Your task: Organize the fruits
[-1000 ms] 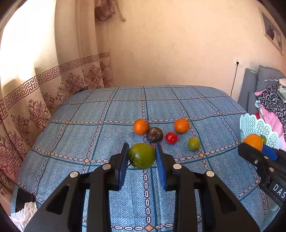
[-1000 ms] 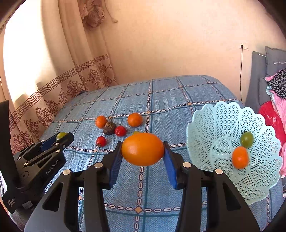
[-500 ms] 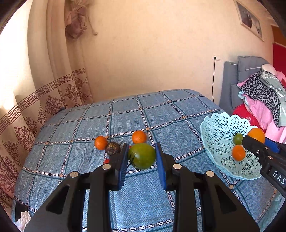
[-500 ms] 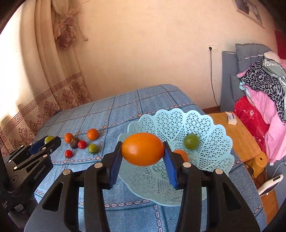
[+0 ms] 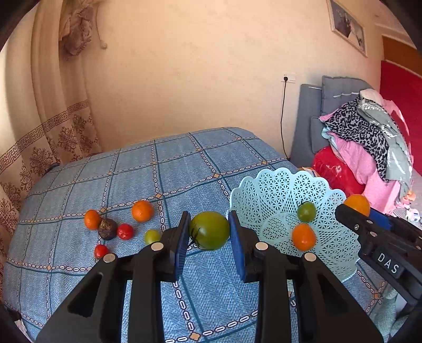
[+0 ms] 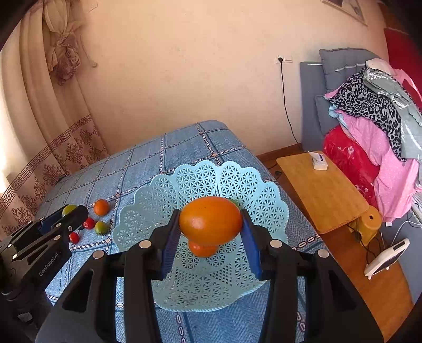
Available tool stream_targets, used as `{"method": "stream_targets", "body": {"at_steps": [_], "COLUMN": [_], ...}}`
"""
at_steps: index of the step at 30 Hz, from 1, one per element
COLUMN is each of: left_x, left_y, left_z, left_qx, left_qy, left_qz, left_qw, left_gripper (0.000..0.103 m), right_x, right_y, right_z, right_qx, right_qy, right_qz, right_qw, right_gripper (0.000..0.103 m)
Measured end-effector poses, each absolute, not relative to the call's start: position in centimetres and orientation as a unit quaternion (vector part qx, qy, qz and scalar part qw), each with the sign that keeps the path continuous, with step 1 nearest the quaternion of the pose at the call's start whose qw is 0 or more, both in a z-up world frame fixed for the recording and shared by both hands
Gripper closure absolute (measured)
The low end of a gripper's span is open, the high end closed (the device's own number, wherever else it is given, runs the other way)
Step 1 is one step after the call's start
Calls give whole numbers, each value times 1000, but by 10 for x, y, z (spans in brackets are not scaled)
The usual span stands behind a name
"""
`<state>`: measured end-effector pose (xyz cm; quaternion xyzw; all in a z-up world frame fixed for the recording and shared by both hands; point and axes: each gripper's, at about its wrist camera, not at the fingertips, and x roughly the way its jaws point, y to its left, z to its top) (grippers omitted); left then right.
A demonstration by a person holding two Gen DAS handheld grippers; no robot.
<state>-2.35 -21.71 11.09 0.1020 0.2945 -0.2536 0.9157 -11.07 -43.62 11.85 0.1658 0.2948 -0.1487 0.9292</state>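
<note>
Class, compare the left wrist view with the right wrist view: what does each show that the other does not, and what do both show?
Only the left wrist view shows the dark brown fruit on the blue bedspread and a framed picture. Only the right wrist view shows the wooden side table with a small box. Both show the pale blue lattice basket, the left gripper holding a green tomato, and the right gripper holding a large orange fruit.

Light: I see bright, warm daylight entering through the curtain (image 5: pixel 39 126) left of my hand-held gripper.
Focus: sharp throughout.
Edges: fisheye bending, dark corner vignette.
</note>
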Motion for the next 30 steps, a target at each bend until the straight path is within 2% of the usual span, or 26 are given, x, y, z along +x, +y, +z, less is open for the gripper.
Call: {"method": "stream_targets", "body": {"at_steps": [14,15,16,17,18,26,30], "left_x": [-18,-17,-17,-17,-17,-11,-8], "left_y": [-244,-245,-244,-242,-240,-227,-221], "left_z": [92,91,90,91,92,98,99], "left_qx": [112,113,113,110,107,89,83], "left_qy": [329,331,331,329,322,324,323], "left_qz": [-307,-309,-308,-306,-303,-302,-291], "left_qw": [886,885,884,887,891,892,897], "left_gripper": [73,70,62,39,31,30,21], "right_x": [-108,-108,-108,-108,-109,-113,-113], "right_y": [-439,-439,-439,-440,-442,-447,-446], "right_z": [113,113,113,113,113,115,114], "right_qx": [170,171,174,177,180,198,203], "right_qy": [311,311,310,310,309,297,297], "right_qz": [-149,-150,-152,-153,-154,-167,-167], "right_qw": [923,923,922,922,921,919,918], "right_gripper": [57,57,57,57,57,56,56]}}
